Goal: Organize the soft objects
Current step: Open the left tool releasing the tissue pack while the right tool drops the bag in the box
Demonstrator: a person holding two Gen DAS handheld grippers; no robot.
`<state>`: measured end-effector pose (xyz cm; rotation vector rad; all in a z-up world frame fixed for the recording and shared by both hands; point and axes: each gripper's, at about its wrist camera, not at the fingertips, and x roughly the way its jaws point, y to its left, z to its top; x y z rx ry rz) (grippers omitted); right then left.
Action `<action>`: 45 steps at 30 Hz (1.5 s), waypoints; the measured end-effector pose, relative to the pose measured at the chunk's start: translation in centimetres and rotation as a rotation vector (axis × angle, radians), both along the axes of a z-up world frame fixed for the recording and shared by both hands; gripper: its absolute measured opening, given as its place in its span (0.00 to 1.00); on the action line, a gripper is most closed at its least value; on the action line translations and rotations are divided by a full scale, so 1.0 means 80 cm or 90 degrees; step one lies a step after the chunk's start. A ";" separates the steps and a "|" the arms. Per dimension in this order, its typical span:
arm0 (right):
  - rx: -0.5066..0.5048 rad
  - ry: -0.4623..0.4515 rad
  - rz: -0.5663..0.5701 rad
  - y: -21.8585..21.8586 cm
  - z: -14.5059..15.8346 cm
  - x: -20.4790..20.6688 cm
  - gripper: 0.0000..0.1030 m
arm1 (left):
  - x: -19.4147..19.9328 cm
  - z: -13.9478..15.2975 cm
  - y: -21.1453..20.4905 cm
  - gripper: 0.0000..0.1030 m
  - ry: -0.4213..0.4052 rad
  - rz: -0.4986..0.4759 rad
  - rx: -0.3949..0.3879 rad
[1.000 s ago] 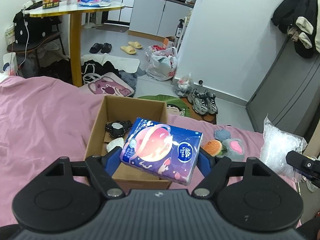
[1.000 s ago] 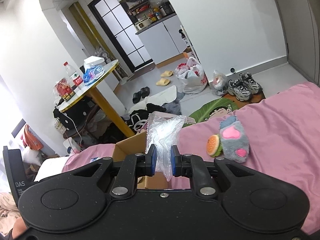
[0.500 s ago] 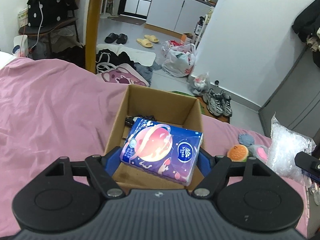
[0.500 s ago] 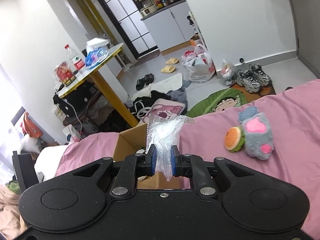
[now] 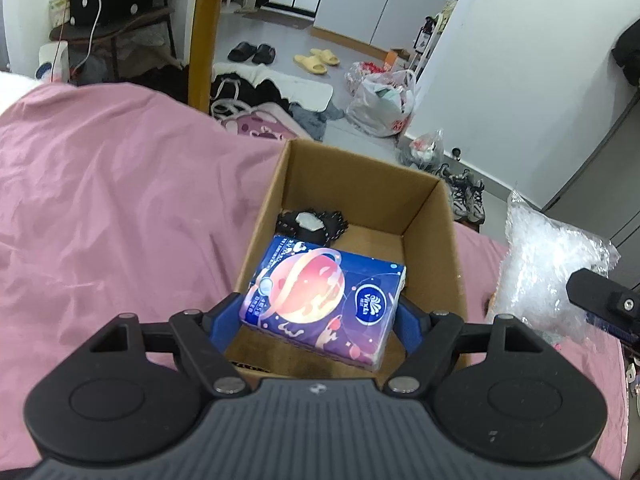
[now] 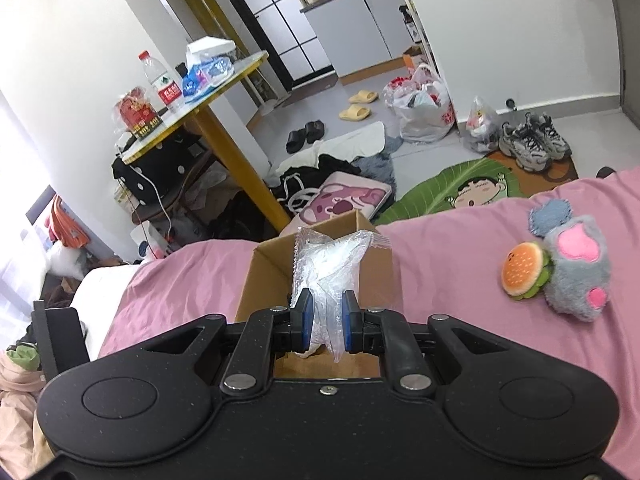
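left tongs clamp tissue pack above box | right tongs pinch plastic bag

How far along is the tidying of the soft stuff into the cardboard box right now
Partly done. One dark item with a pale piece already lies in the cardboard box. In hand: the left gripper holds the blue tissue pack over the box opening, and the right gripper is clamped on the clear plastic bag beside it. Left: the grey plush toy and the burger plush lie on the pink bedsheet.
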<state>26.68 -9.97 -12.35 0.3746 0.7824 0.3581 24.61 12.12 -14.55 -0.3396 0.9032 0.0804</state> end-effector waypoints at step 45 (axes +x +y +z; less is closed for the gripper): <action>-0.032 0.028 0.009 -0.057 0.011 -0.025 0.50 | -0.003 0.022 -0.022 0.77 -0.034 -0.016 0.066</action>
